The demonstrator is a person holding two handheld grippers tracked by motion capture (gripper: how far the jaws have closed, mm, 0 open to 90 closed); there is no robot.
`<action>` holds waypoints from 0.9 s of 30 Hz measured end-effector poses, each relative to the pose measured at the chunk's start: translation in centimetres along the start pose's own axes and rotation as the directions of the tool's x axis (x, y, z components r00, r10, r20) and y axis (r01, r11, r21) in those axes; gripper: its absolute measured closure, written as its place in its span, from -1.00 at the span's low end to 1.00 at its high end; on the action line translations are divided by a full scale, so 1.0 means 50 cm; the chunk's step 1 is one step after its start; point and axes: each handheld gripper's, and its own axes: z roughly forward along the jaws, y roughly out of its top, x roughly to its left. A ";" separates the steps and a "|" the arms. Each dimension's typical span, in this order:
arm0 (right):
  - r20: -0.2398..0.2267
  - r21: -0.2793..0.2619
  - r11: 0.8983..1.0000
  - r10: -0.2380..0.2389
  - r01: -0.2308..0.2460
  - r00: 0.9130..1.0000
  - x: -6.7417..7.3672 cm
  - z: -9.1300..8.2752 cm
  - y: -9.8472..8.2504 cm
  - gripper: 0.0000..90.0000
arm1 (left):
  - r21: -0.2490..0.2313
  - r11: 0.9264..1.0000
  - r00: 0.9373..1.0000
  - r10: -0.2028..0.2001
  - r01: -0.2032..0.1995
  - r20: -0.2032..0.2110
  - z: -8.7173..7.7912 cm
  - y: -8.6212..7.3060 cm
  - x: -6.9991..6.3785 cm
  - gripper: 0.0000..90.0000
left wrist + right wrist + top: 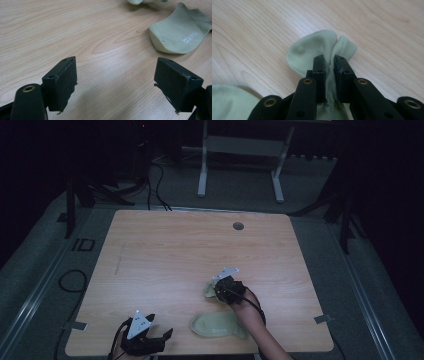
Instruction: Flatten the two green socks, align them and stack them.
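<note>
Pinching pale green sock (317, 48) held in right gripper (329, 65), jaws clamped on bunched fabric for lifting, just beyond flat sock (216, 324); left gripper (117, 82) kept wide, empty, parked left of flat sock

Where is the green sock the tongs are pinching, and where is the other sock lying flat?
pinched green sock (314, 47), right gripper view, on its bunched-up fabric past the tongs' tips.
flat green sock (180, 32), left gripper view, on the middle of its top face.
right tongs (329, 62), right gripper view, between the tips.
</note>
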 end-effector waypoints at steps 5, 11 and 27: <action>-0.018 0.020 1.000 0.003 -0.003 1.000 0.010 0.030 -0.010 0.73 | -0.001 1.000 1.000 -0.001 0.001 0.009 0.001 0.001 0.000 -0.58; -0.031 0.008 1.000 0.008 -0.008 0.999 0.015 0.029 -0.013 0.51 | 0.003 1.000 1.000 0.004 -0.004 0.012 0.004 0.008 0.001 -0.53; -0.086 -0.062 0.996 0.062 -0.067 0.994 -0.075 -0.062 -0.003 0.34 | 0.017 0.997 0.993 0.077 -0.079 0.088 0.086 0.129 -0.010 -0.39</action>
